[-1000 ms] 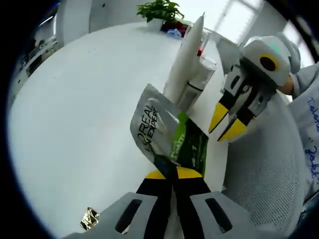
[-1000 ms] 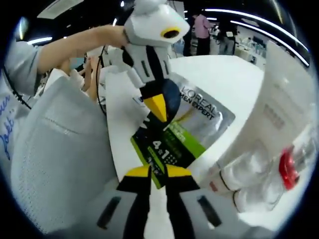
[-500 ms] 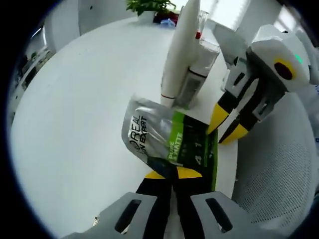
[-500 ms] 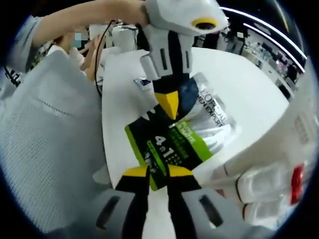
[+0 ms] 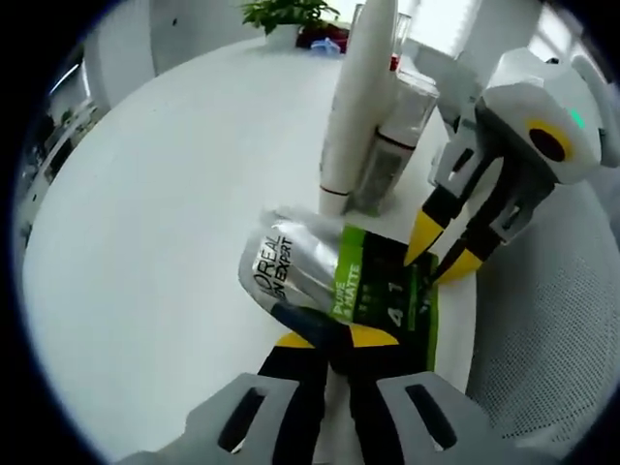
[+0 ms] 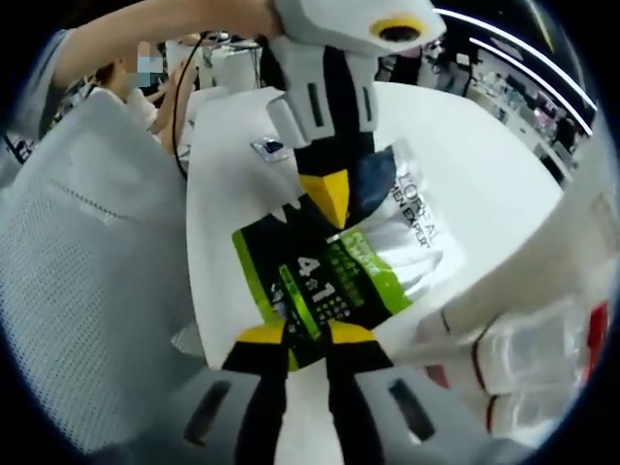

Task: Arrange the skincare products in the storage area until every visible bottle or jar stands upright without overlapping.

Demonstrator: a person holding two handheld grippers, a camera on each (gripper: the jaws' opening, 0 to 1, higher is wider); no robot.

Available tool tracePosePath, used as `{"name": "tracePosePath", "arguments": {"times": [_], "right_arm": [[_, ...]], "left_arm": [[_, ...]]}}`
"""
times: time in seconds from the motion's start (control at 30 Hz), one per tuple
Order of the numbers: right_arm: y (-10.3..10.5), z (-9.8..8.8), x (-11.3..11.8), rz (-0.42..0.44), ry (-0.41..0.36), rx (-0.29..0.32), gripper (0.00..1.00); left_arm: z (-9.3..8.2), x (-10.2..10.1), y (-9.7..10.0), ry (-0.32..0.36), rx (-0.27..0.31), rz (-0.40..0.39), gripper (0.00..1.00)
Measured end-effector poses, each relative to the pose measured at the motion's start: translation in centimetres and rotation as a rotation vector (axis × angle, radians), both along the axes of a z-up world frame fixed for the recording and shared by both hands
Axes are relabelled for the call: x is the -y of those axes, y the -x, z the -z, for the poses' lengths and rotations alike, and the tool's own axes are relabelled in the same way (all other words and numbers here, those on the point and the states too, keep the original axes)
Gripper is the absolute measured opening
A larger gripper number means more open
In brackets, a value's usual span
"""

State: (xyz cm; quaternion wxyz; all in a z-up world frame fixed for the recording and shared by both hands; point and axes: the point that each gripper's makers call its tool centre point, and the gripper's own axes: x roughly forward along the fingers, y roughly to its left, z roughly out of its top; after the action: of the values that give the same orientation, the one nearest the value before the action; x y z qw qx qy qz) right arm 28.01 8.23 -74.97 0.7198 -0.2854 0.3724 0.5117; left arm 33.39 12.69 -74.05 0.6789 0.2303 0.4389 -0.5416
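Observation:
A silver, green and black skincare sachet [image 5: 334, 281] is held over the white table [image 5: 165, 194], with my left gripper [image 5: 336, 339] shut on its lower edge. My right gripper [image 5: 443, 255] comes in from the right. Its jaws stand a little apart, astride the sachet's right corner. In the right gripper view the sachet [image 6: 334, 276] faces the camera above my right gripper [image 6: 305, 336], and the left gripper [image 6: 326, 199] pinches it from the top. A tall white tube [image 5: 358, 107] and a clear-capped bottle [image 5: 389, 145] stand upright just behind the sachet.
A white mesh chair back [image 5: 552, 329] is close on the right and shows as the mesh chair [image 6: 97, 271] in the right gripper view. A potted plant [image 5: 291, 15] stands at the table's far edge. Clear-capped bottles with red parts [image 6: 528, 363] lie close by.
The sachet has come lower and flatter toward the table. The right gripper has closed in from beside the sachet onto its corner. The tube and bottle have not moved.

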Motion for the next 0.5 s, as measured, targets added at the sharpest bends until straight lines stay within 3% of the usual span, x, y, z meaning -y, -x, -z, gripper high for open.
{"name": "tracePosePath", "arguments": {"times": [0.2,0.33,0.5], "right_arm": [[0.0,0.1,0.1,0.009,0.004,-0.005,0.15],[0.0,0.1,0.1,0.019,0.003,-0.009,0.15],[0.0,0.2,0.2,0.024,0.001,-0.013,0.15]], "left_arm": [[-0.2,0.2,-0.8,0.047,0.04,-0.04,0.09],[-0.1,-0.3,-1.4,0.037,0.08,-0.052,0.14],[-0.7,-1.1,-1.7,0.046,0.105,-0.062,0.28]]}}
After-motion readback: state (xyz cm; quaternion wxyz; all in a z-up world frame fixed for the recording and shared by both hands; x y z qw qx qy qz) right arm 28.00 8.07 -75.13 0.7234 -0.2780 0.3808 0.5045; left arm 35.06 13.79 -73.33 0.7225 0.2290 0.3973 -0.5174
